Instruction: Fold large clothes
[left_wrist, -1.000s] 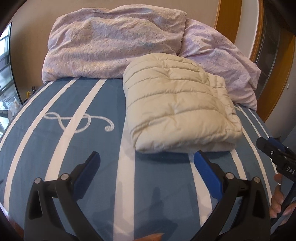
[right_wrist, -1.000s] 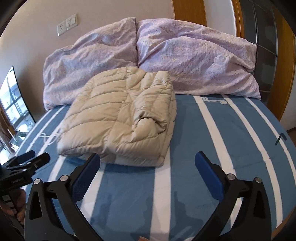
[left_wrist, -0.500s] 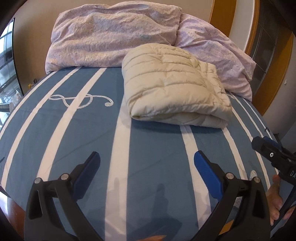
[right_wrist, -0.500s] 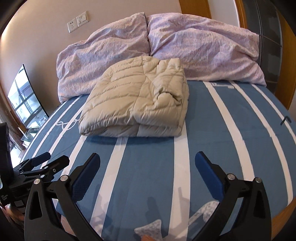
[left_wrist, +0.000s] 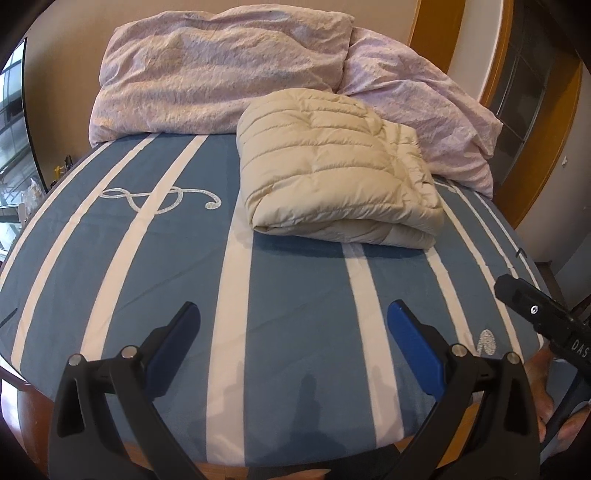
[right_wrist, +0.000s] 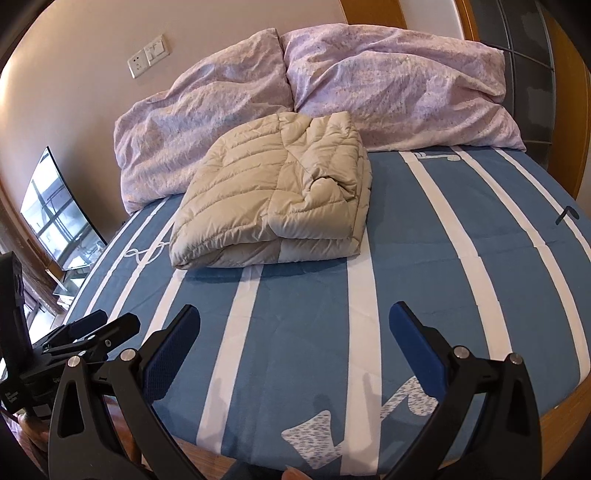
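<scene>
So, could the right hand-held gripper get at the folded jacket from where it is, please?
Probably yes: the right hand-held gripper is open and only bare bedsheet lies between it and the jacket, though it must travel forward first.

Beige quilted jacket (left_wrist: 332, 166), blue white-striped sheet (left_wrist: 295, 288), lilac pillows (right_wrist: 388, 81).

folded jacket (right_wrist: 273, 195) on bed (right_wrist: 424, 258) | right gripper (right_wrist: 293, 325) empty, spread

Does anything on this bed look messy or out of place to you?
Nothing much. The beige puffer jacket lies folded in a compact bundle on the striped bedspread, its top flap slightly rumpled. The lilac pillows behind are creased. Both grippers are open and empty.
</scene>
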